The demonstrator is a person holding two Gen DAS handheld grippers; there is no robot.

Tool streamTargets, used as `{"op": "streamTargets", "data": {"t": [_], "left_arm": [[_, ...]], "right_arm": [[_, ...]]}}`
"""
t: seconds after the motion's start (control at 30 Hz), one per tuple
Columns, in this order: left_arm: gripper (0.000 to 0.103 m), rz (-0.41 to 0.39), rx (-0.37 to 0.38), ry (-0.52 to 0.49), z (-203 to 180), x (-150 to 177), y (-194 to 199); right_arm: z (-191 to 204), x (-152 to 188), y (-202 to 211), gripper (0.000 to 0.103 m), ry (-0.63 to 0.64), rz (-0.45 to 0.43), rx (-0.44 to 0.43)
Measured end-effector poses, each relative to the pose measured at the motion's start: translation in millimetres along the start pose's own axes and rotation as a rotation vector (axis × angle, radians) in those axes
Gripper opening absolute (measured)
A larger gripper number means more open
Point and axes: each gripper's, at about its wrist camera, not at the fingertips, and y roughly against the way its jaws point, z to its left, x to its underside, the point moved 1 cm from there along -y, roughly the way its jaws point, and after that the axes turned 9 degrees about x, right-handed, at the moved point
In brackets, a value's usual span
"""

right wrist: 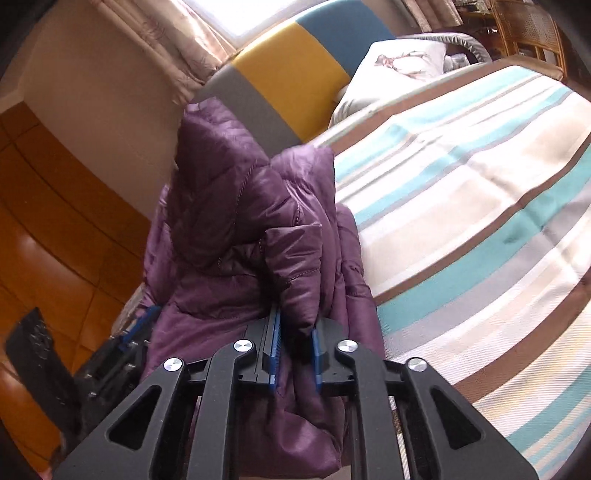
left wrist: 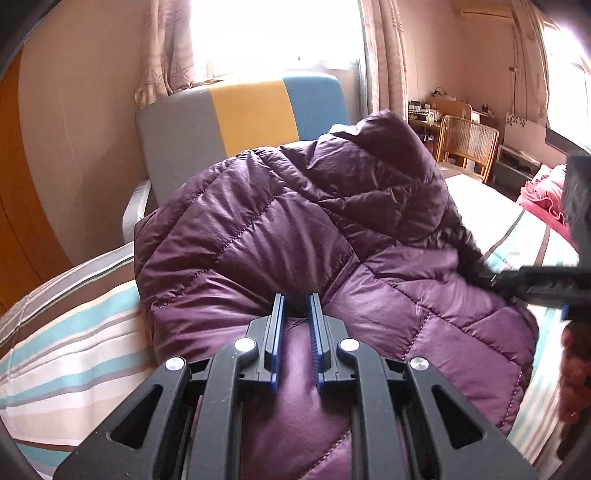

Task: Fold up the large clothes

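Left wrist view: left gripper pinching purple quilted down jacket, bunched over striped bedspread. Right gripper clamped on jacket too. Mid-fold; next, lay flat, square edges.

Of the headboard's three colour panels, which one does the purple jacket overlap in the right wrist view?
The grey panel, the leftmost one: the purple jacket rises in front of its lower edge. The yellow panel and blue panel sit clear of it, further right.
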Motion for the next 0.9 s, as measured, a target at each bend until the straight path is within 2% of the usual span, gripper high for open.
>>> {"op": "streamTargets", "data": {"t": [0.13,0.27,0.47,0.53,0.67,0.8,0.9], "left_arm": [[0.011,0.003,0.003,0.006,0,2,4],[0.011,0.004,-0.01,0.002,-3,2,6],[0.011,0.014,-0.019,0.0,-6,1,4],[0.011,0.011,-0.016,0.016,-7,1,3],[0.011,0.006,-0.009,0.042,-2,1,2],[0.012,-0.01,0.021,0.069,2,4,0],[0.012,-0.013,0.036,0.064,-1,4,-4]], "right_arm": [[28,-10,36,0.014,0.122,-0.117,0.038],[68,-30,48,0.014,0.265,-0.215,0.097],[99,-63,40,0.014,0.323,-0.268,0.06],[107,-69,22,0.014,0.383,-0.223,0.085],[99,-77,-26,0.014,0.43,-0.165,0.228],[58,-65,-63,0.014,0.334,-0.075,0.275],[41,-48,-77,0.013,0.293,-0.093,0.282]]}}
